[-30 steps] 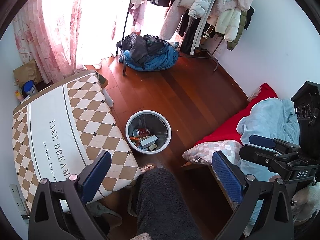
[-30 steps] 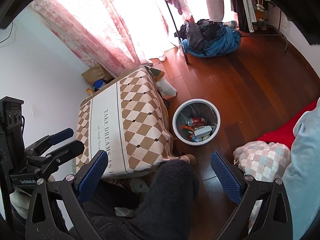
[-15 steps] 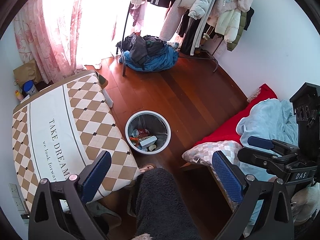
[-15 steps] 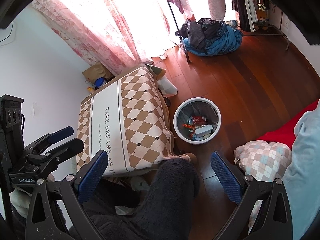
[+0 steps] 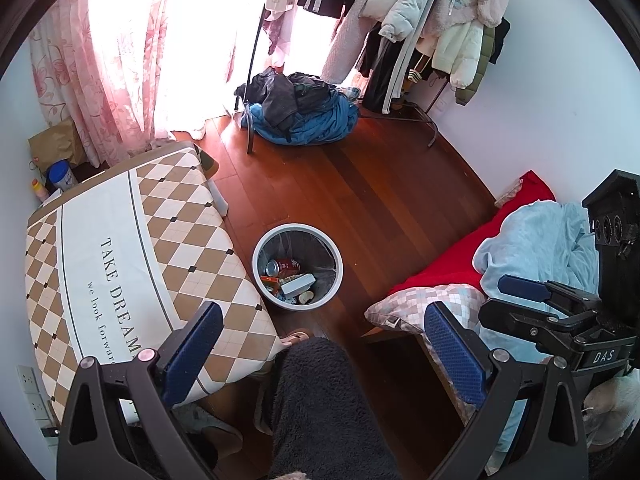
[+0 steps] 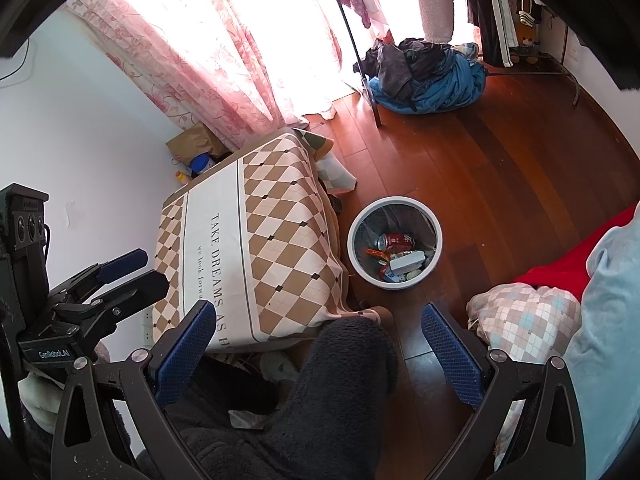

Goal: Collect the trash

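Observation:
A round white trash bin [image 5: 335, 256] [image 6: 437, 236] stands on the wooden floor beside the table. Inside it lie a red soda can [image 5: 283, 267] [image 6: 395, 241], a white box [image 5: 298, 284] [image 6: 407, 261] and other scraps. My left gripper [image 5: 324, 344] hangs high above the floor, open and empty, with the bin ahead of it. My right gripper [image 6: 318, 340] is also open with nothing between its fingers. Each gripper shows at the edge of the other's view: the right gripper [image 5: 532, 300] and the left gripper [image 6: 120, 272].
A low table [image 5: 120, 248] under a checkered cloth sits left of the bin. A person's dark fleece leg [image 5: 320, 400] fills the foreground. A bed with a red sheet [image 5: 460, 256] and checkered pillow [image 5: 416, 300] lies right. A clothes pile [image 5: 300, 116] and coat rack stand far back.
Both views have shifted only slightly; the right gripper has drifted a little to the left in the left wrist view. Both grippers stay open and the bin's contents have not moved.

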A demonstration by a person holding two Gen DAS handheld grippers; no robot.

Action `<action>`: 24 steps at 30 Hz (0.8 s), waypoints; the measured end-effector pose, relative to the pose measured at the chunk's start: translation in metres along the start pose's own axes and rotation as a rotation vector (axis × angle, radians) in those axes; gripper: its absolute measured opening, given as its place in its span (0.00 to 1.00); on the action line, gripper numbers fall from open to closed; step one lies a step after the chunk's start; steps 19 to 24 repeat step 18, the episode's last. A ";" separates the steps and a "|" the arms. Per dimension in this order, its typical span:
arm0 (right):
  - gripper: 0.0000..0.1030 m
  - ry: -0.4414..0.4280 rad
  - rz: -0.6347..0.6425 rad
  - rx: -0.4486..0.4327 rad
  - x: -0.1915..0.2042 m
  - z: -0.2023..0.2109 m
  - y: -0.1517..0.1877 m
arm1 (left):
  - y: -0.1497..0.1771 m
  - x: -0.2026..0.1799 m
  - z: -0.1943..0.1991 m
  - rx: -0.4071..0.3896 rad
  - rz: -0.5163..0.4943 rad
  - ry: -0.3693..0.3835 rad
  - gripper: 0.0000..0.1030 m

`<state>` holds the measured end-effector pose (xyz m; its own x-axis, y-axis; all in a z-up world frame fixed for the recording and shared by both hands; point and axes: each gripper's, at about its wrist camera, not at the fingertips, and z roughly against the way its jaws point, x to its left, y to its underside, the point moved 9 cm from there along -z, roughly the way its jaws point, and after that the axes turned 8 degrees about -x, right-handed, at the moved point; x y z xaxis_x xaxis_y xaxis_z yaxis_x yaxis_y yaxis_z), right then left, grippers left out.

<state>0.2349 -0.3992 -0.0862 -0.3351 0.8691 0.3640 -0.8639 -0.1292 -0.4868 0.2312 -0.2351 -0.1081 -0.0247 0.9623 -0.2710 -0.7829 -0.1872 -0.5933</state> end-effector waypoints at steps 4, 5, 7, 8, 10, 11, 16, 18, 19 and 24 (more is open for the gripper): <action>1.00 -0.001 -0.001 0.001 0.000 0.000 -0.001 | 0.000 0.000 0.000 0.000 0.002 0.000 1.00; 1.00 -0.002 0.003 0.003 0.001 0.001 -0.002 | -0.001 0.000 0.000 -0.001 0.003 -0.001 1.00; 1.00 -0.007 0.006 0.007 0.002 0.002 -0.002 | -0.002 0.000 0.000 -0.002 0.004 -0.002 1.00; 1.00 -0.008 0.008 0.008 0.002 0.003 -0.003 | -0.002 0.000 0.000 -0.003 0.005 -0.002 1.00; 1.00 -0.007 0.009 0.007 0.001 0.004 -0.004 | -0.001 0.000 0.000 -0.001 0.004 -0.002 1.00; 1.00 -0.007 0.010 0.006 0.001 0.004 -0.004 | -0.001 0.000 0.000 -0.001 0.003 -0.001 1.00; 1.00 -0.008 0.011 0.010 0.002 0.003 -0.003 | -0.003 0.000 0.003 -0.009 0.016 0.003 1.00; 1.00 -0.010 0.011 0.011 0.002 0.003 -0.003 | -0.004 -0.001 0.004 -0.006 0.017 0.006 1.00; 1.00 -0.010 0.011 0.011 0.002 0.003 -0.003 | -0.004 -0.001 0.004 -0.006 0.017 0.006 1.00; 1.00 -0.010 0.011 0.011 0.002 0.003 -0.003 | -0.004 -0.001 0.004 -0.006 0.017 0.006 1.00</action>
